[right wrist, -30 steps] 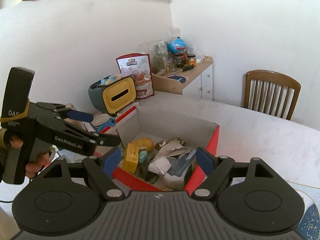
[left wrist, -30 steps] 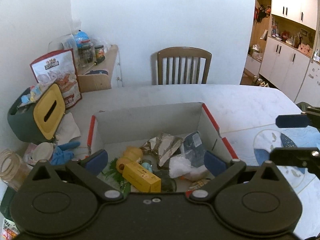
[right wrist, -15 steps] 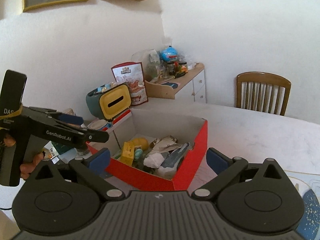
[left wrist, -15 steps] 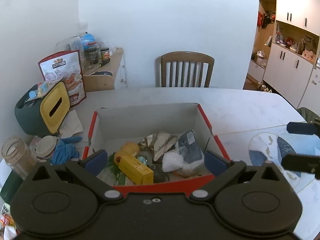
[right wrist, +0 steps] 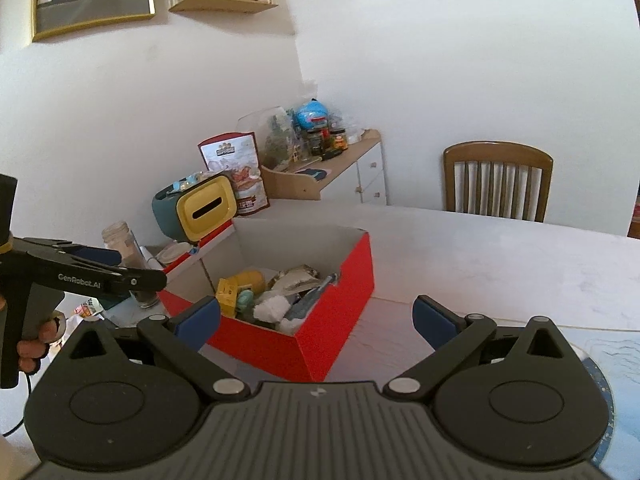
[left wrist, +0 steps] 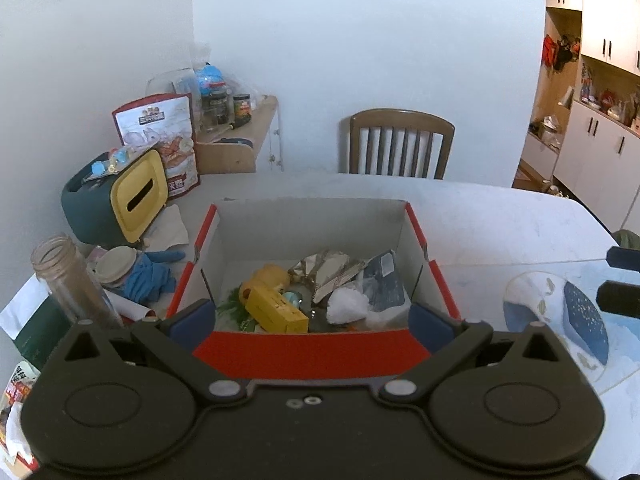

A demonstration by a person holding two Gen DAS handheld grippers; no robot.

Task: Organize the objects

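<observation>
A red cardboard box (left wrist: 308, 350) (right wrist: 344, 320) with a white inside stands on the white table. It holds a yellow carton (left wrist: 276, 312) (right wrist: 226, 292), a yellow round toy (left wrist: 272, 276), crumpled foil (left wrist: 328, 268), a white wad (left wrist: 346, 306) (right wrist: 272, 306) and a dark blue packet (left wrist: 384, 280). My left gripper (left wrist: 310, 318) hovers open in front of the box's near wall, empty. My right gripper (right wrist: 316, 316) is open and empty, above the box's right corner. The left gripper (right wrist: 112, 270) also shows at the left of the right wrist view, held by a hand.
Left of the box stand a green and yellow tissue holder (left wrist: 116, 196), a glass jar (left wrist: 72, 276), a blue glove (left wrist: 150, 276) and a snack bag (left wrist: 160, 140). A patterned mat (left wrist: 560, 320) lies at the right. A wooden chair (left wrist: 400, 144) stands behind the table.
Both grippers have pulled back and up from the box. The whole box is now in view, with its near red wall showing.
</observation>
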